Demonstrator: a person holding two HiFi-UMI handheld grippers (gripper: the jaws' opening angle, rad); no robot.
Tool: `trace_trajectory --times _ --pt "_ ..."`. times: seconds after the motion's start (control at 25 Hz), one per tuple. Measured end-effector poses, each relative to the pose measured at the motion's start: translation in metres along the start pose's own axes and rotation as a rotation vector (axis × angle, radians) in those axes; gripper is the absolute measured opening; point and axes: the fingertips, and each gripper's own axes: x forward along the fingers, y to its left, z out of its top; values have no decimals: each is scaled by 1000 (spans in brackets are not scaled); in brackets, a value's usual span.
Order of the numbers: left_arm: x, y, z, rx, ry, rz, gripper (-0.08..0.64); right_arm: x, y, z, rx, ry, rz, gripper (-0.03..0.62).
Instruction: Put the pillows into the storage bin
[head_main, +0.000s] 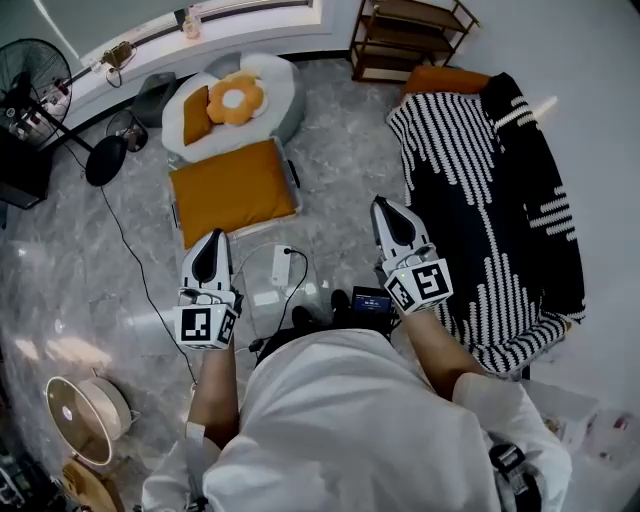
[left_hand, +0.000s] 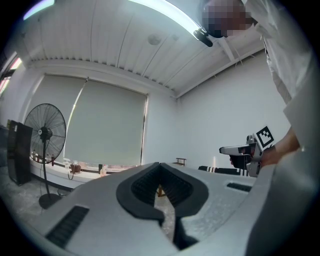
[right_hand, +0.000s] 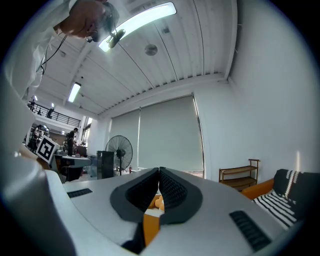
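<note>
1. Your left gripper (head_main: 213, 238) points level, with its fingers together. In the left gripper view the ribbed pads (left_hand: 175, 187) meet at the tips and nothing lies between them.
2. Your right gripper (head_main: 384, 204) also points level, fingers together and empty. In the right gripper view its tips touch. Orange cloth shows through the slit below them, far behind the pads and not in them.
3. The large orange pillow (head_main: 232, 190) lies flat on the floor ahead of you. In the head view its near edge lies just beside the tips of your left gripper, though no view shows contact. It lies to the left of your right gripper and apart from it.
4. The flower-shaped pillow (head_main: 236, 98) and the small orange pillow (head_main: 197, 115) rest side by side on a white round cushion (head_main: 275, 85). They lie beyond the large pillow, well apart from both pairs of fingers.
5. A clear bin (head_main: 255, 315) stands on the floor between your two grippers, just in front of you. A white item and a black cable show inside or through it, and no pillow is in it.
6. A black-and-white striped blanket (head_main: 480, 190) lies to the right of your right gripper, near it but not touching.
</note>
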Motion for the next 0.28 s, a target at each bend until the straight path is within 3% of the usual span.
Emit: trace_trajectory --times 0.28 --pt "5 12 -3 -14 7 15 9 15 5 -1 -8 -14 33 29"
